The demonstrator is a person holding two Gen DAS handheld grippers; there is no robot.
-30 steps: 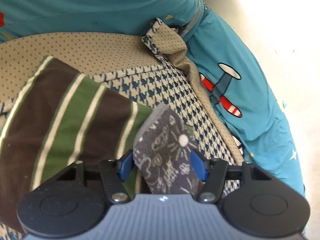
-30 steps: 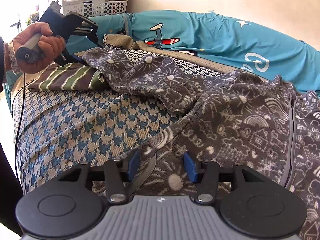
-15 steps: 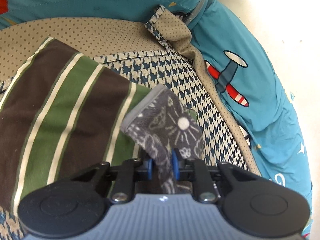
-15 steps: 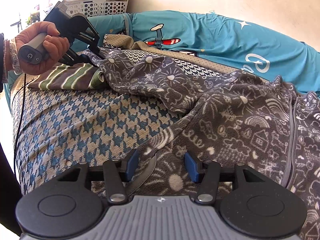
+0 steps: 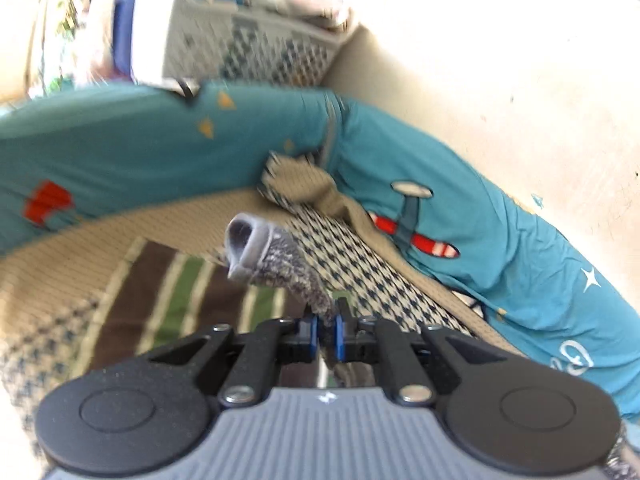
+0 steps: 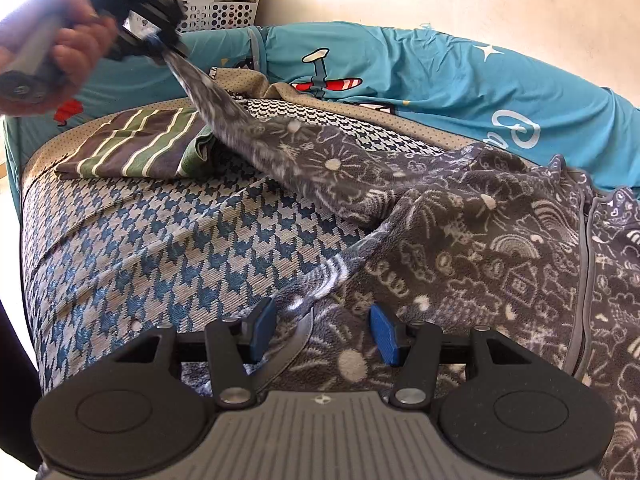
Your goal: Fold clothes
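A grey fleece garment (image 6: 480, 248) with white doodle print lies spread on the houndstooth cushion (image 6: 140, 248). One sleeve (image 6: 240, 128) is stretched up and to the left. My left gripper (image 5: 325, 334) is shut on that sleeve, whose cuff (image 5: 256, 248) sticks out past the pads. In the right wrist view a hand (image 6: 60, 60) holds the left gripper (image 6: 156, 42) raised at the top left. My right gripper (image 6: 323, 332) stands open low over the garment's near edge, fleece lying between its blue pads (image 6: 384, 336) without being pinched.
A folded brown, green and cream striped garment (image 6: 136, 148) lies at the cushion's far left. A teal sheet with a plane print (image 6: 400, 80) runs along the back against a pale wall. A white laundry basket (image 6: 224, 8) stands behind it.
The left gripper shut on the fleece sleeve, then lifted it up off the striped garment, pulling the sleeve taut. The right gripper stayed in place.
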